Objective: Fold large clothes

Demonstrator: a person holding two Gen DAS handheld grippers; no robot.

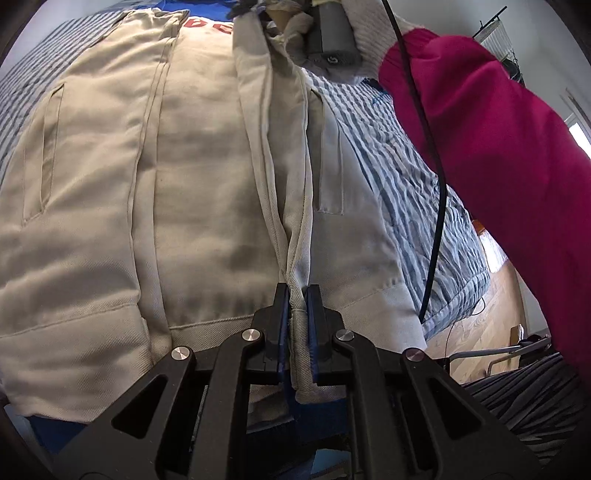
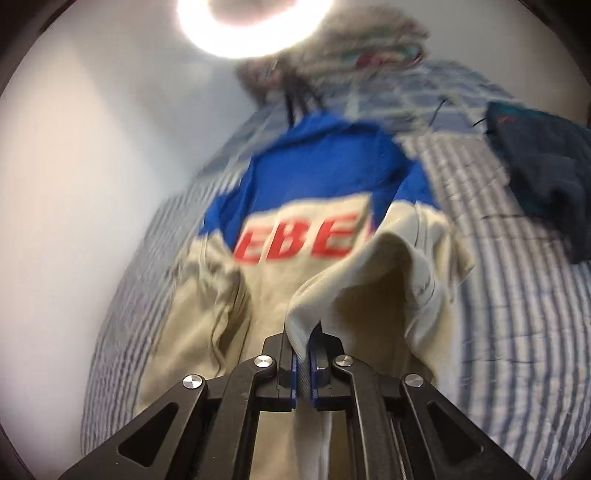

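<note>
A large beige and blue jacket (image 1: 203,177) with red letters lies spread on a striped bed cover. My left gripper (image 1: 298,295) is shut on the jacket's bottom hem at the front opening. My right gripper (image 2: 303,336) is shut on a raised fold of the jacket's beige edge (image 2: 354,273) and holds it above the rest of the jacket (image 2: 317,173). In the left wrist view the right gripper (image 1: 258,7) shows at the far end of the same front edge, held by a gloved hand in a magenta sleeve (image 1: 498,147).
The blue-and-white striped bed cover (image 2: 517,332) surrounds the jacket. A dark blue garment (image 2: 543,173) lies at the right of the bed. A heap of clothes (image 2: 354,48) sits at the far end. A white wall (image 2: 92,166) runs along the left. Wooden floor (image 1: 495,317) shows past the bed's right edge.
</note>
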